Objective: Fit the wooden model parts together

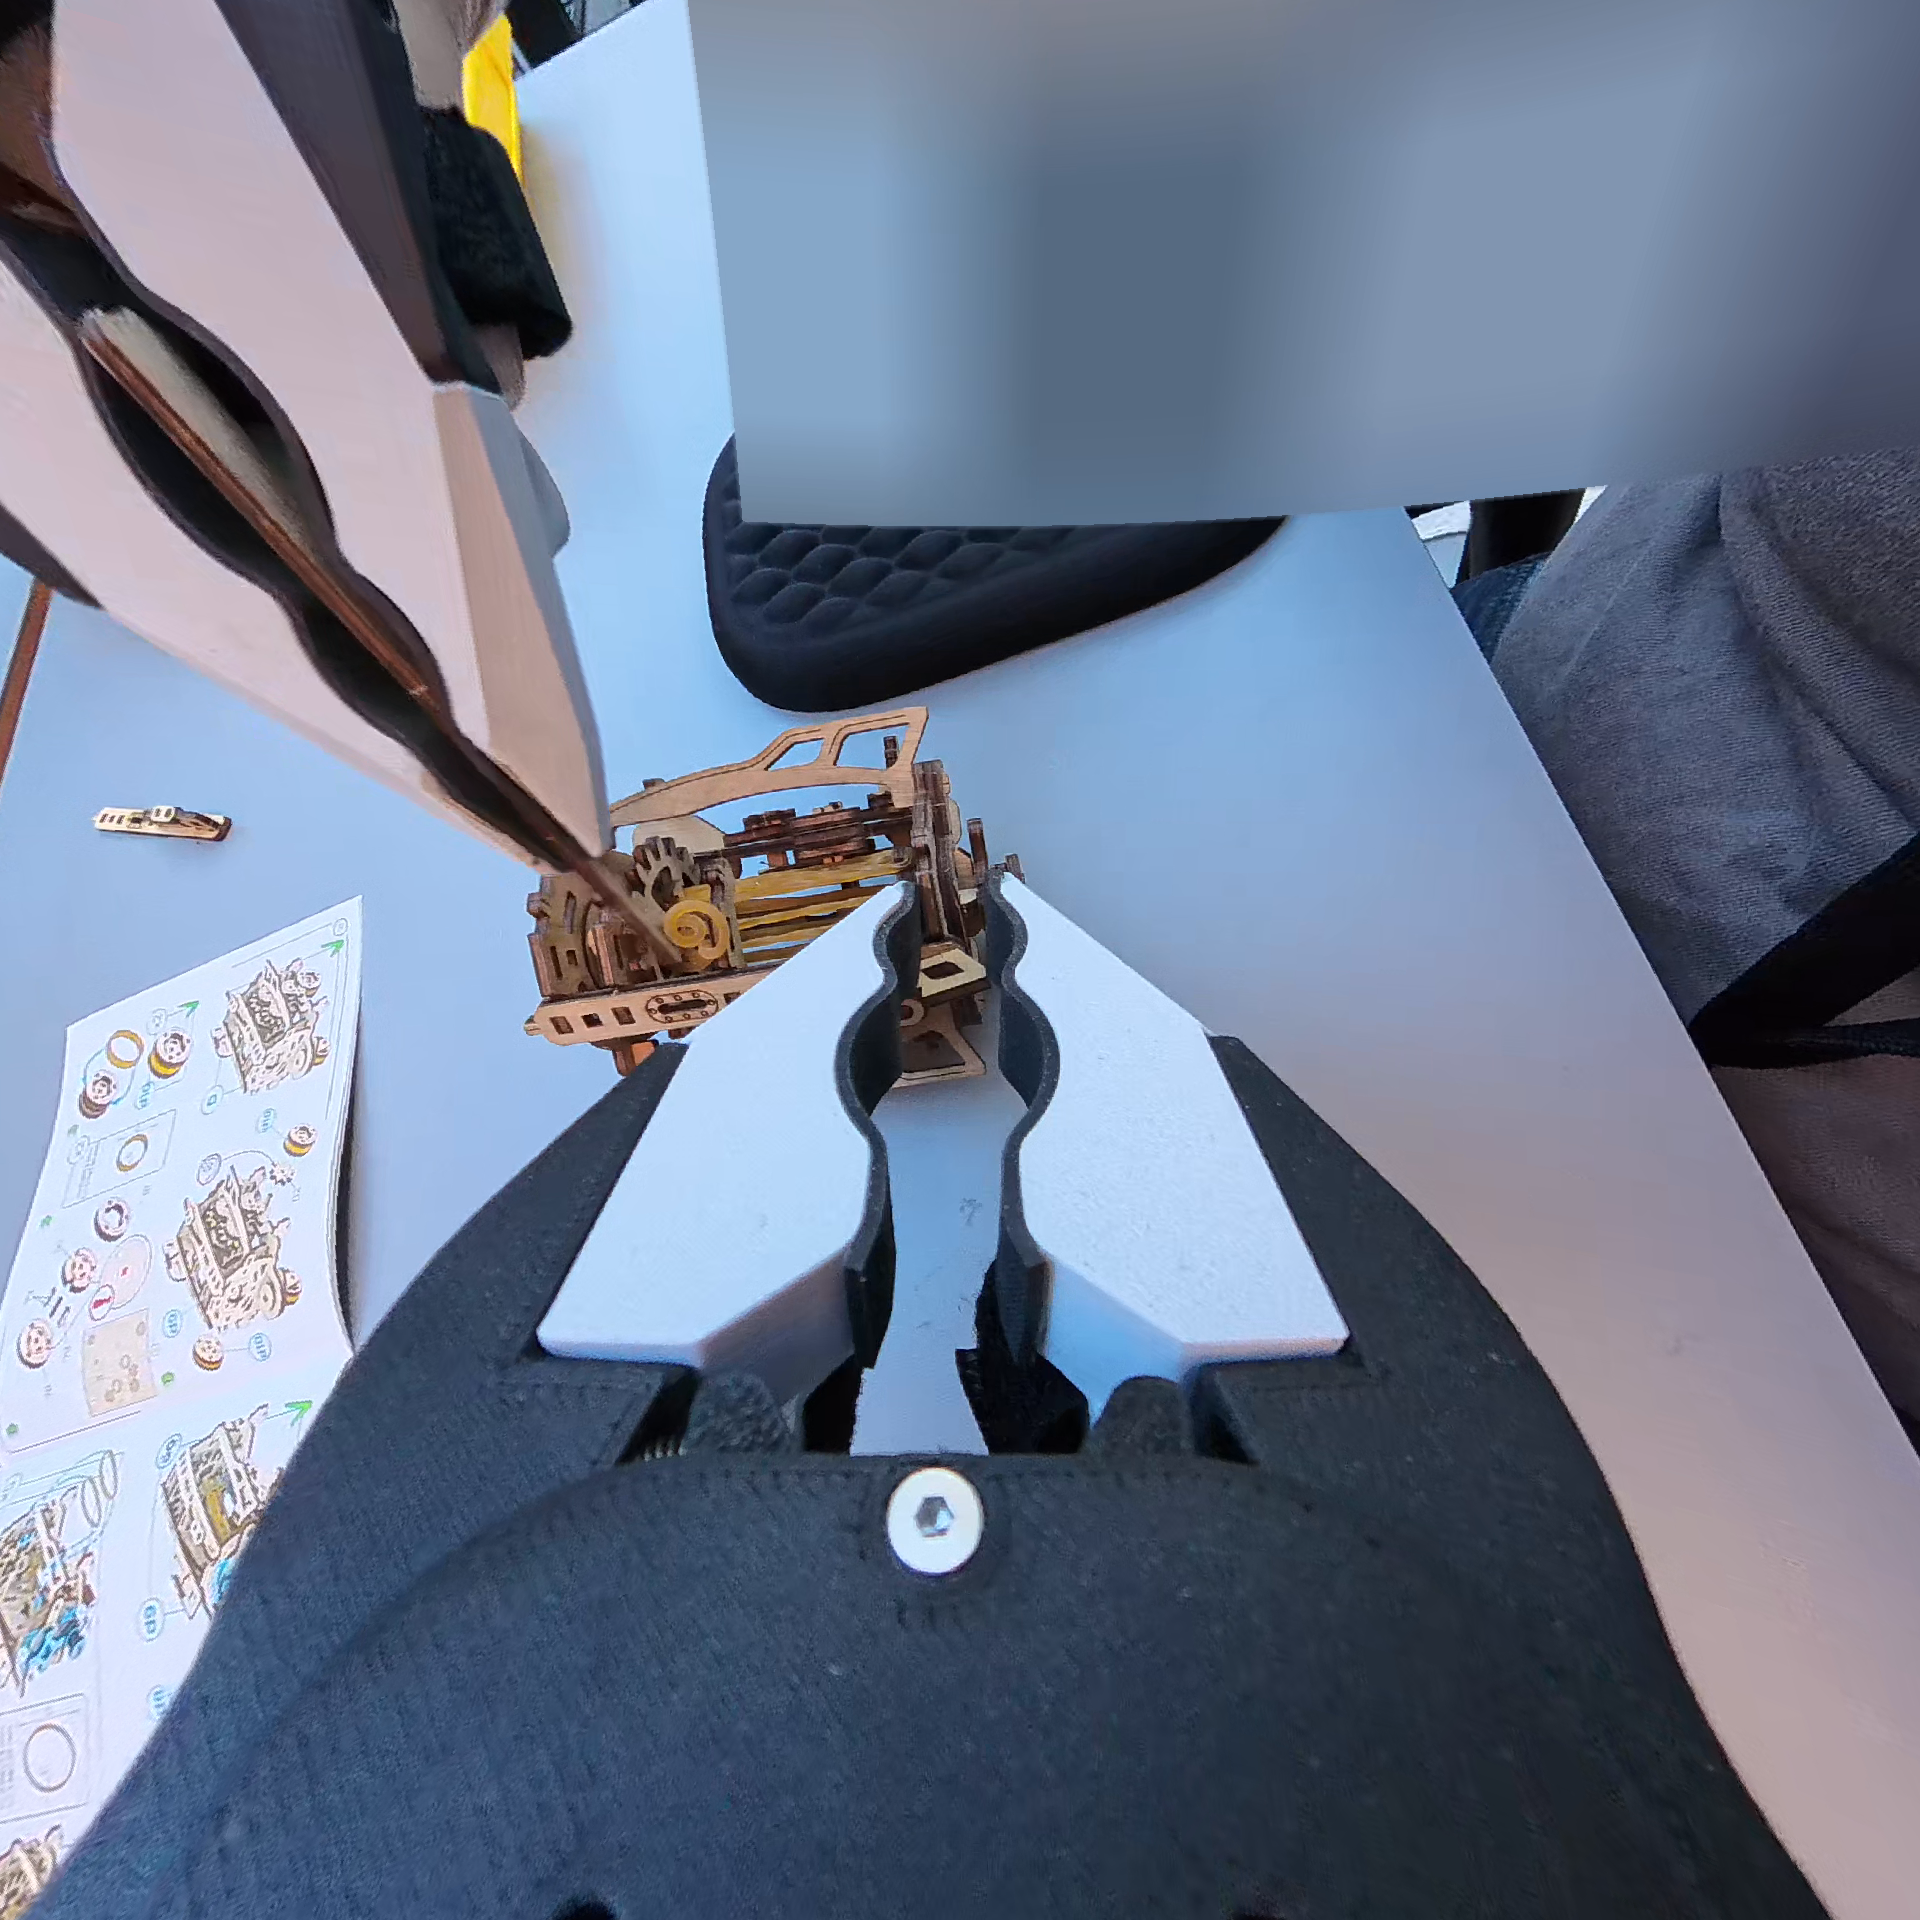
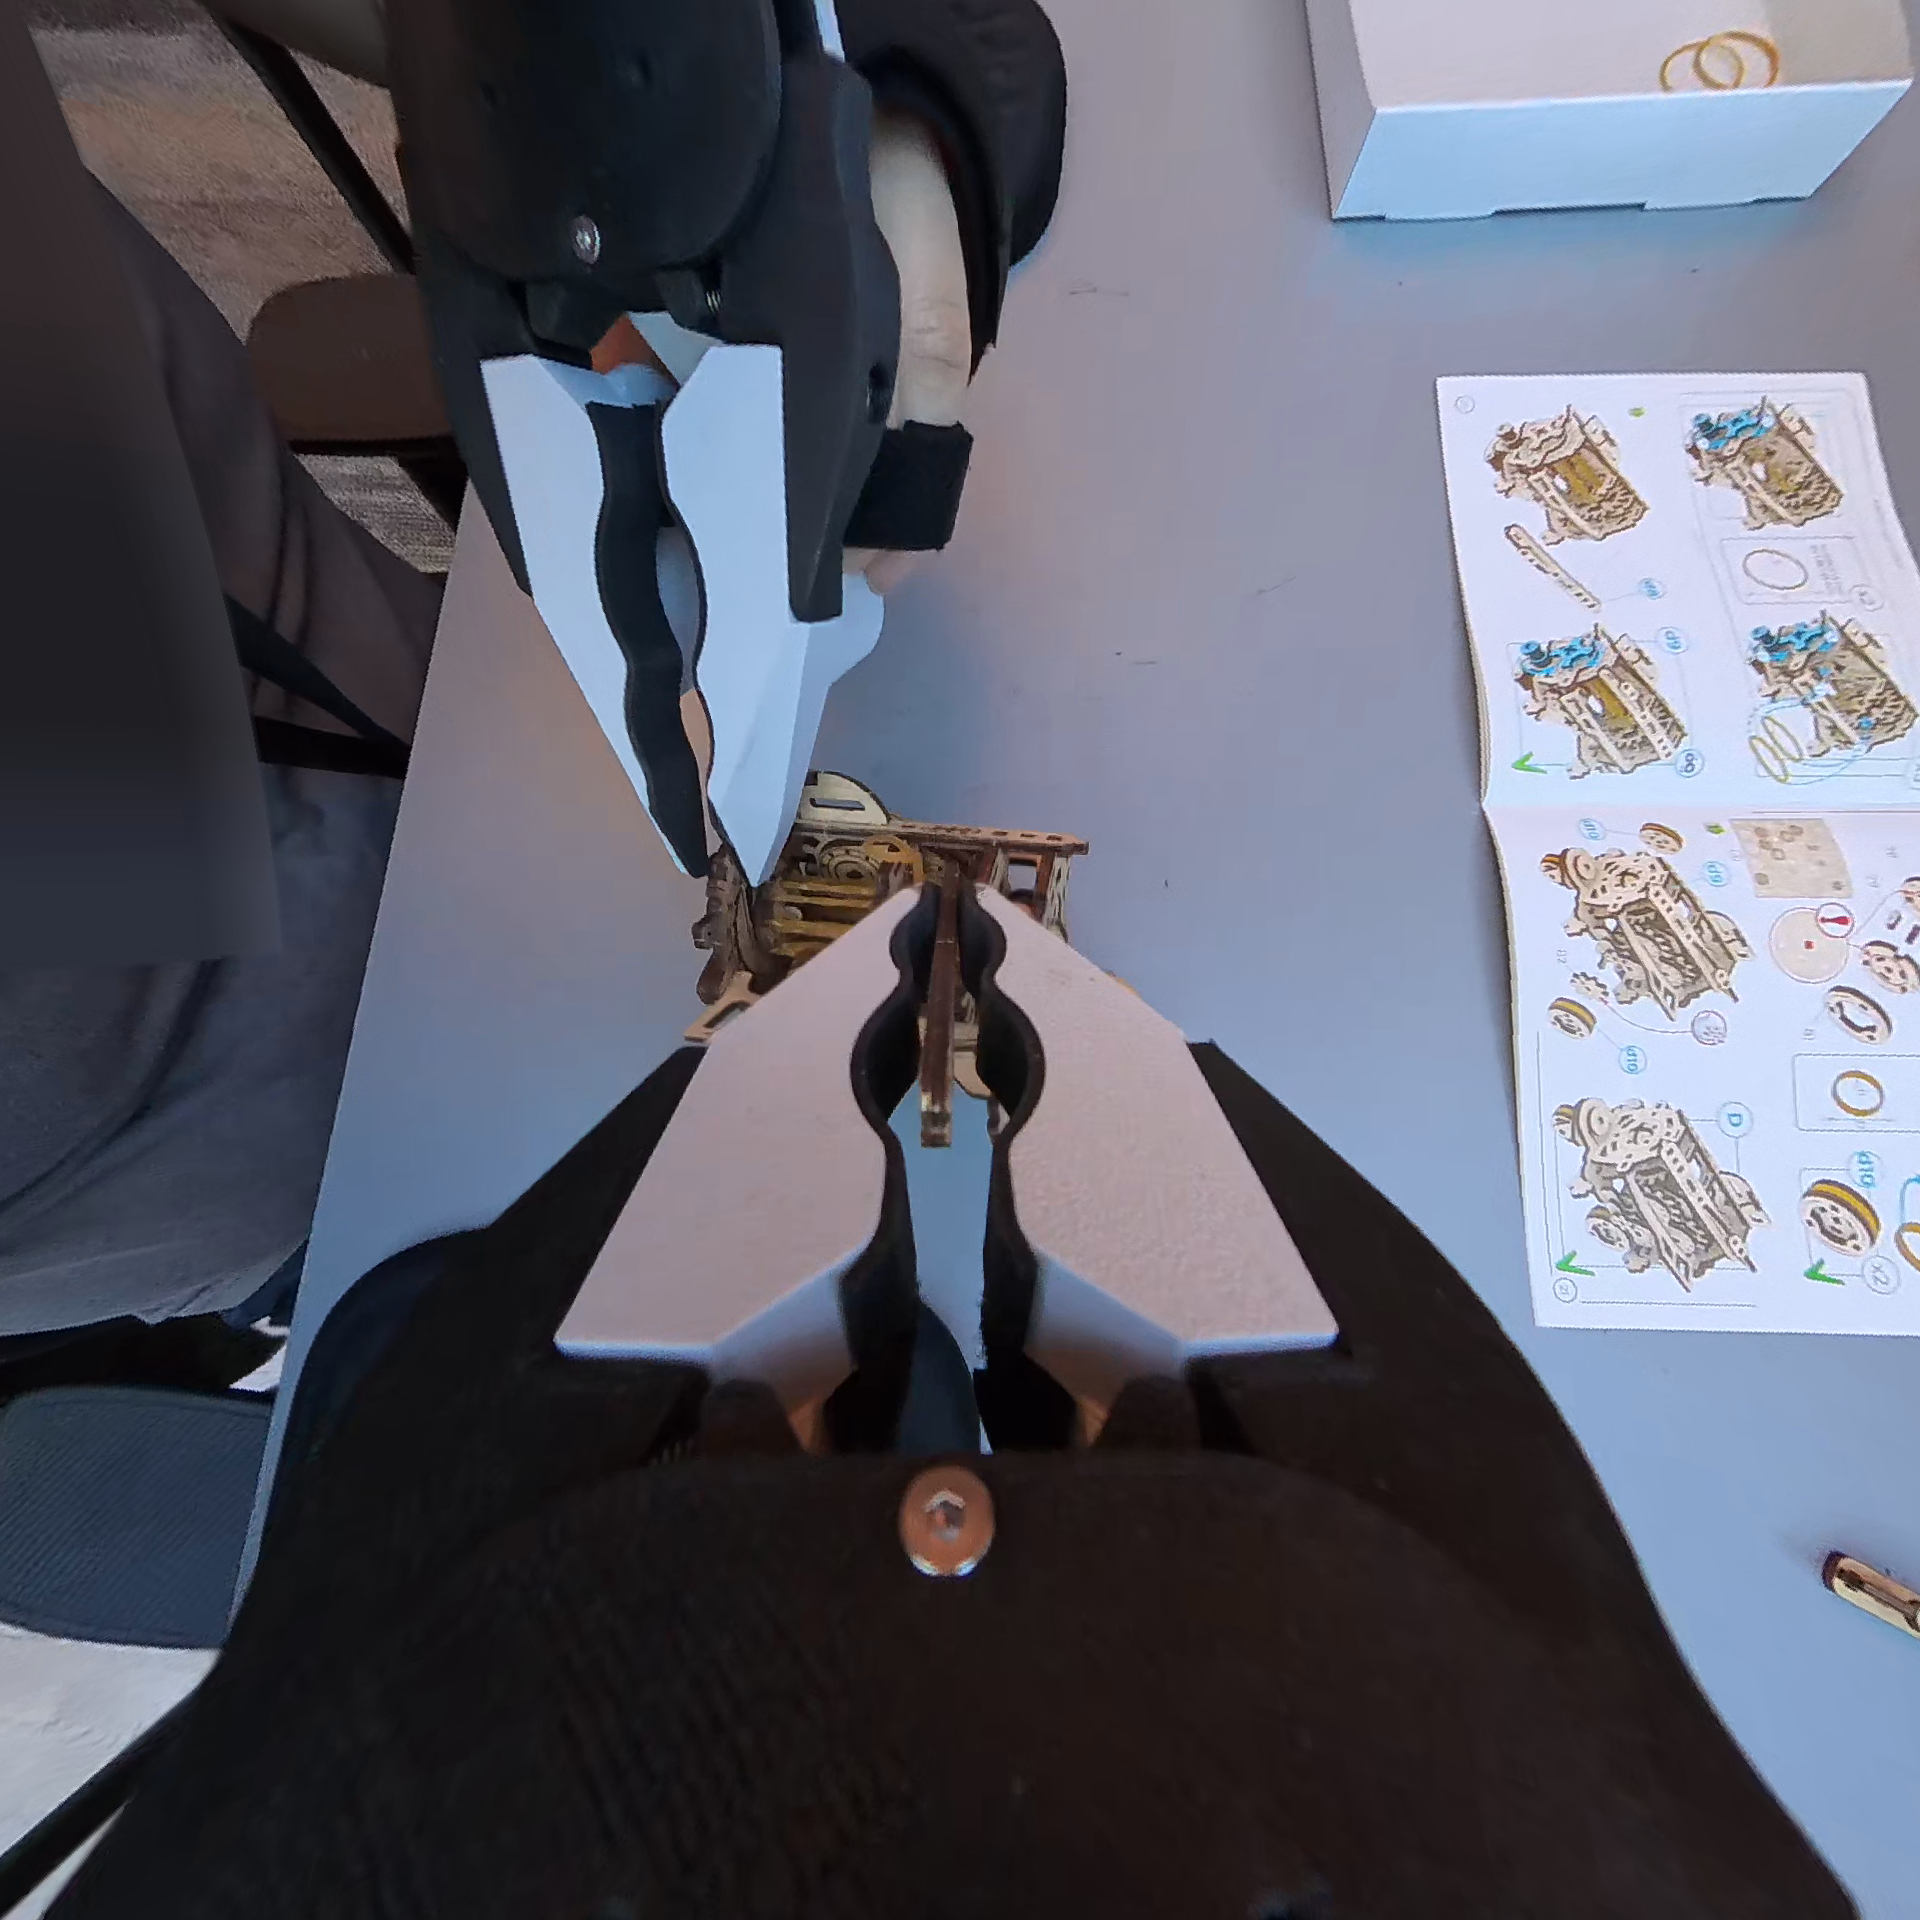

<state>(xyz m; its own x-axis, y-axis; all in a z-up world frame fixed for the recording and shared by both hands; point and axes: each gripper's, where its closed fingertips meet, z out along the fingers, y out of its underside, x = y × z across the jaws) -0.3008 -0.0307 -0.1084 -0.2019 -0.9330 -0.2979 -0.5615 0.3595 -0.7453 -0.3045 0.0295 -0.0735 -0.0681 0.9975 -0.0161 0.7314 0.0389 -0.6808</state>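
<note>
Model point(image 1: 748, 914): one part-built wooden car on the table point(image 1: 1299, 935), just past the tips of both pairs of jaws.
Right gripper point(image 2: 940, 914): jaws clenched on a thin wooden strip point(image 2: 940, 1029), held edge-on between them; its far end reaches into the model's gear end.
Left gripper point(image 1: 951, 904): jaws a little apart, tips at the model's near corner; they look to straddle a wooden piece there, but whether they pinch it I cannot tell.
Done: frame, gears, yellow bands and one car-shaped side panel point(image 1: 800, 769) look fitted, so the build seems well along.
Left: by my judgement, the strip has yet to be seated; the other side panel and any wheels are not visible as fitted.
Beside the jaws: one open instruction booklet point(image 2: 1662, 831), to the right of the right jaws.
Loose parts: one small wooden piece point(image 1: 161, 823) on the table, well to the left of the left jaws.
Far: one white box point(image 2: 1558, 135) beyond the booklet, with about three yellow rings point(image 2: 1714, 62) inside; one black chair point(image 1: 935, 592) past the model.
</note>
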